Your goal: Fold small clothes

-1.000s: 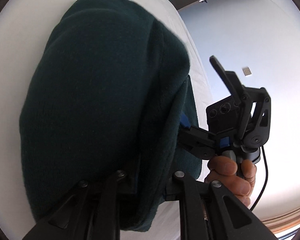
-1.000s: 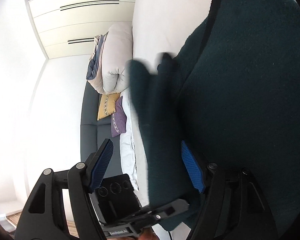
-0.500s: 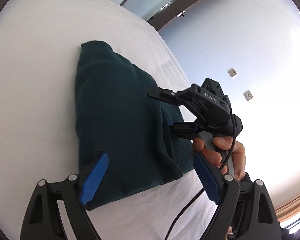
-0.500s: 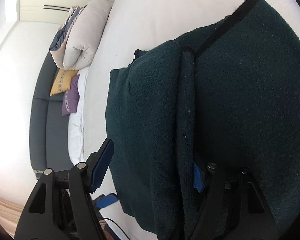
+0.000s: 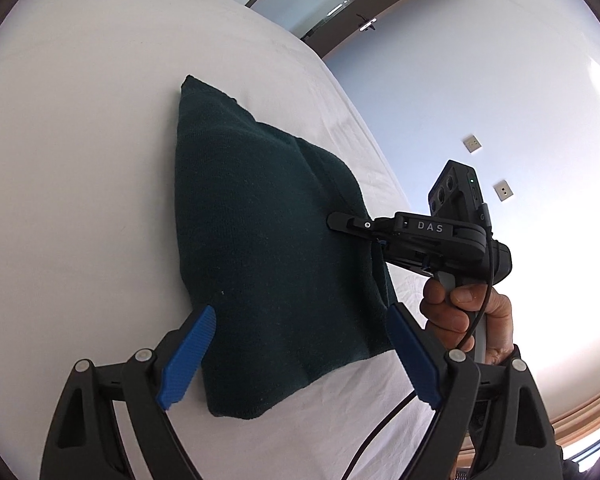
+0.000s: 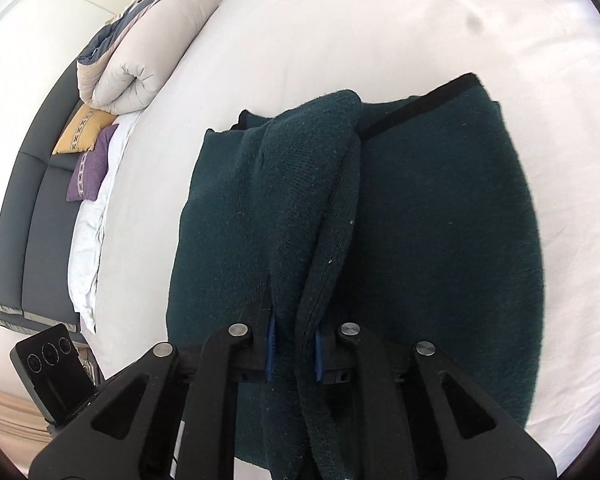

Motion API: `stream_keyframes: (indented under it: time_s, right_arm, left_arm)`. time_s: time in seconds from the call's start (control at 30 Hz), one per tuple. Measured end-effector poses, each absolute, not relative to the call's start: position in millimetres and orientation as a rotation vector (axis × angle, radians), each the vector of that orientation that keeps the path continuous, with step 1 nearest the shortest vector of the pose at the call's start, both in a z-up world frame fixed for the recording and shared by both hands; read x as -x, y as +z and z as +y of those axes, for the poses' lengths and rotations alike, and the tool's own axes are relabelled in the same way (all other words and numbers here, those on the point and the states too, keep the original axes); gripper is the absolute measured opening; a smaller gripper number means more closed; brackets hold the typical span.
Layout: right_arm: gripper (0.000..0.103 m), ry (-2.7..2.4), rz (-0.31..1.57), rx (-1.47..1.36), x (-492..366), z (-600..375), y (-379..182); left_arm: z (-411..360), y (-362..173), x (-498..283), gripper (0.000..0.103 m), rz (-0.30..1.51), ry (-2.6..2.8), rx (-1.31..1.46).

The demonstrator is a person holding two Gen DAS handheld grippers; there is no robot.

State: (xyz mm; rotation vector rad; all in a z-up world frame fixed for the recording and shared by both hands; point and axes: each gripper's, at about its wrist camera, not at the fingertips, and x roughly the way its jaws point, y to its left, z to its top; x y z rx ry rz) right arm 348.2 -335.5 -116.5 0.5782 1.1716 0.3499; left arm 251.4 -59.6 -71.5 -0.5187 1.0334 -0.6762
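Note:
A dark green knitted garment [image 5: 268, 240] lies folded on the white bed [image 5: 80, 160]. It fills much of the right wrist view [image 6: 440, 220], with a black trim band at its far edge. My left gripper [image 5: 300, 356] is open and empty, its blue pads either side of the garment's near end, above it. My right gripper [image 6: 294, 354] is shut on a raised fold of the garment. In the left wrist view the right gripper [image 5: 412, 236] reaches in from the right at the garment's right edge.
A rolled duvet [image 6: 140, 52], a yellow cushion [image 6: 84, 128] and a purple cushion [image 6: 90, 170] lie at the grey headboard [image 6: 24, 216]. The bed edge [image 5: 372, 148] runs behind the garment, with the wall and doorway beyond.
My left gripper let go of the garment, opened and drew back. The garment dropped flat onto the bed. My right gripper went from open to shut on a fold.

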Motion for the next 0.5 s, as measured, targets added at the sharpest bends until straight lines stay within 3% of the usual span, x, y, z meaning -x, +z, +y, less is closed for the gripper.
stream_keyframes:
  time_s: [0.4, 0.5]
  right_arm:
    - [0.012, 0.319, 1.185, -0.525, -334.8, -427.9, -118.3]
    - [0.012, 0.324, 1.166, -0.623, -339.9, -443.0, -127.8]
  left_arm:
    - [-111.5, -73.7, -262.9, 0.088, 1.065, -0.732, 0.44]
    - [-116.4, -75.2, -262.4, 0.088, 1.078, -0.73, 0.418]
